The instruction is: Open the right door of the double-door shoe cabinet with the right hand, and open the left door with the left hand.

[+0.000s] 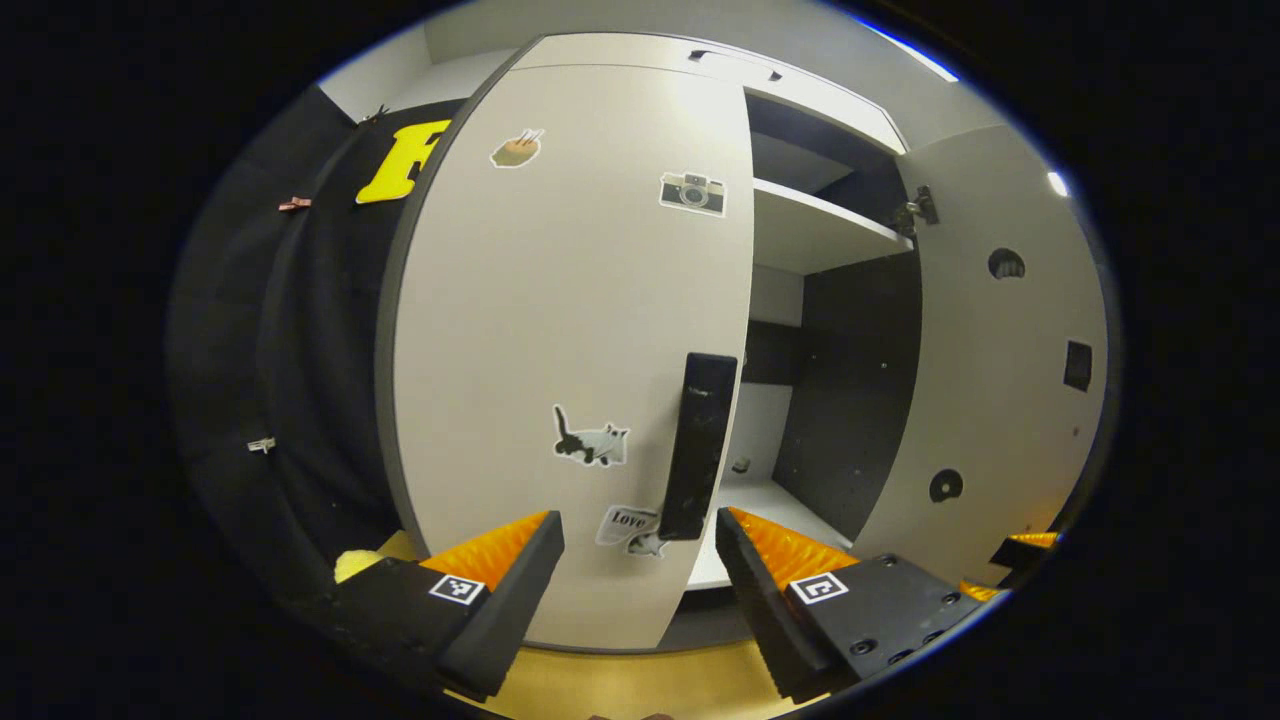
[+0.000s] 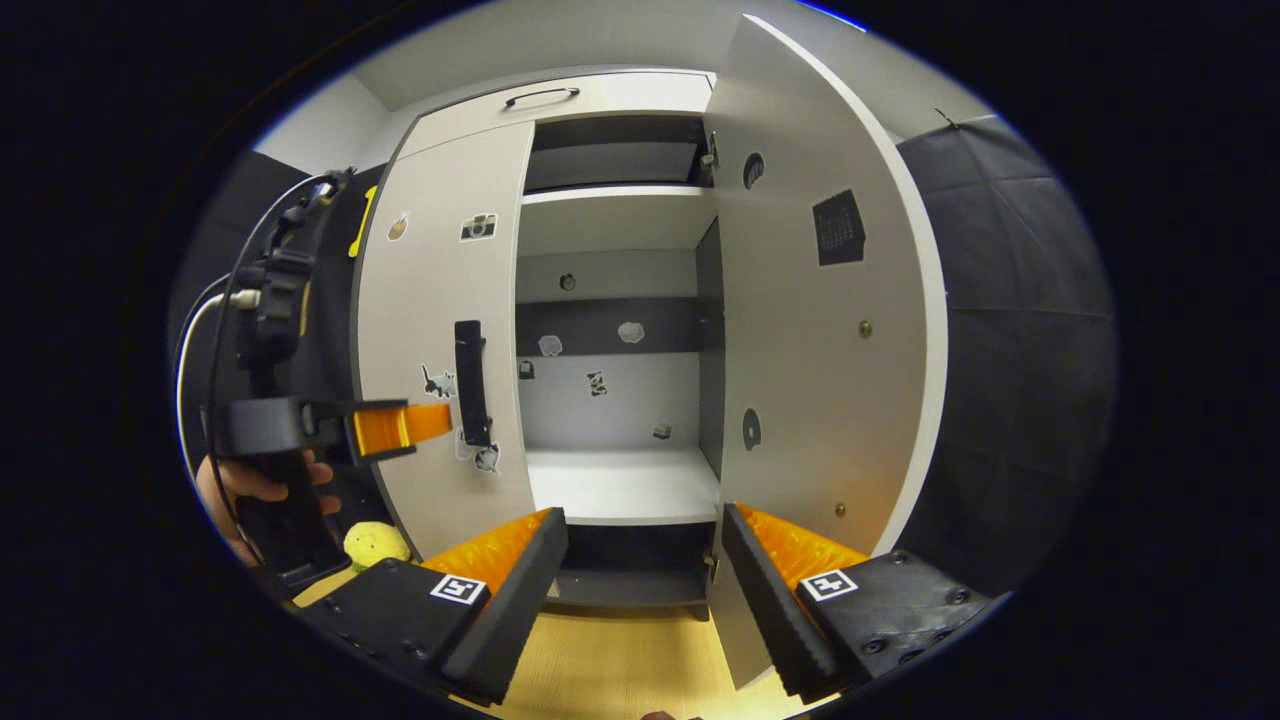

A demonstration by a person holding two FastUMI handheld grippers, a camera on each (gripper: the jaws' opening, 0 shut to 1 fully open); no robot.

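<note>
The white shoe cabinet's left door [image 1: 560,330] stands closed, with stickers and a black vertical handle [image 1: 700,445] near its right edge. My left gripper [image 1: 640,545] is open right in front of that handle, whose lower end lies between the fingertips without touching them. The right door [image 2: 820,300] is swung wide open, showing shelves inside. My right gripper [image 2: 645,545] is open and holds nothing, set back from the cabinet's open half. In the right gripper view the left gripper [image 2: 430,422] reaches toward the handle [image 2: 470,385] of the left door [image 2: 445,330], held by a hand [image 2: 250,490].
A yellow soft toy [image 2: 375,545] lies on the wooden floor [image 2: 620,660] by the cabinet's lower left corner. The open right door [image 1: 1000,350] juts out at the right. Small items sit on the inner shelf [image 2: 620,480]. Black cloth walls flank the cabinet.
</note>
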